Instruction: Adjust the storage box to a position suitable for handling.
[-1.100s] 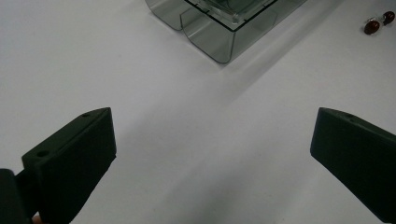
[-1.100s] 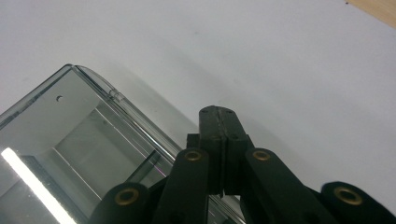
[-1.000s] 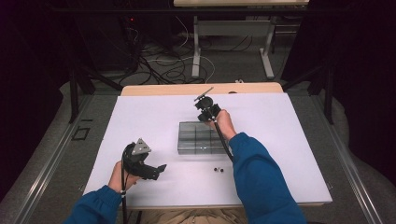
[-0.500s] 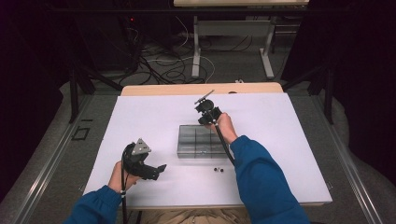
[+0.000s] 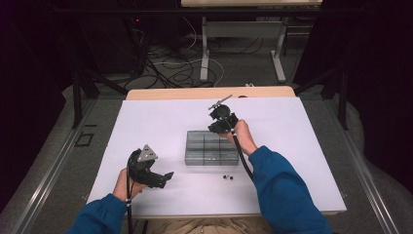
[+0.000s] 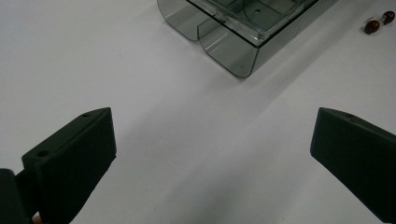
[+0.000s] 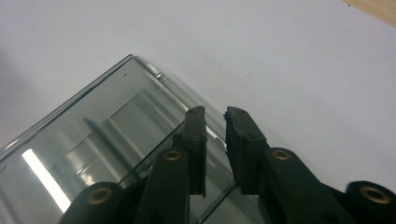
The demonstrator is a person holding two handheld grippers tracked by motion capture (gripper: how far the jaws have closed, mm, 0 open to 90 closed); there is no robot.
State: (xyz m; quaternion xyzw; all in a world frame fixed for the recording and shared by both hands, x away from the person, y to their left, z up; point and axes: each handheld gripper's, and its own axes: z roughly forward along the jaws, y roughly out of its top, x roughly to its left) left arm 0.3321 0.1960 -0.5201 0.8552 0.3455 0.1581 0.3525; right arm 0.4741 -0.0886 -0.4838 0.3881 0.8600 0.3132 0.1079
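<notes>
Over the clear compartment box [image 7: 107, 154] my right gripper [image 7: 215, 116] has just been opening, nothing between its tips; left gripper [image 6: 212, 154] gapes wide, catching two dark beads [image 6: 379, 22].

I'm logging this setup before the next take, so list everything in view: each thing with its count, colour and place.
Compartment box: one, clear smoky grey, centre of the sheet, the right gripper above its far right corner.
Small round pieces: two, dark reddish, on the sheet just near of the box's right corner.
Sheet: one, white, covering the table.
Table: one, light wood, edge showing beyond the sheet.
Floor cables: several, black and white, behind the table.
Left gripper: one, black, jaws wide open over bare sheet, holding nothing.
Right gripper: one, black, jaws a narrow gap apart, just been opening, nothing between them.
Sleeves: two, blue, bottom edge.
</notes>
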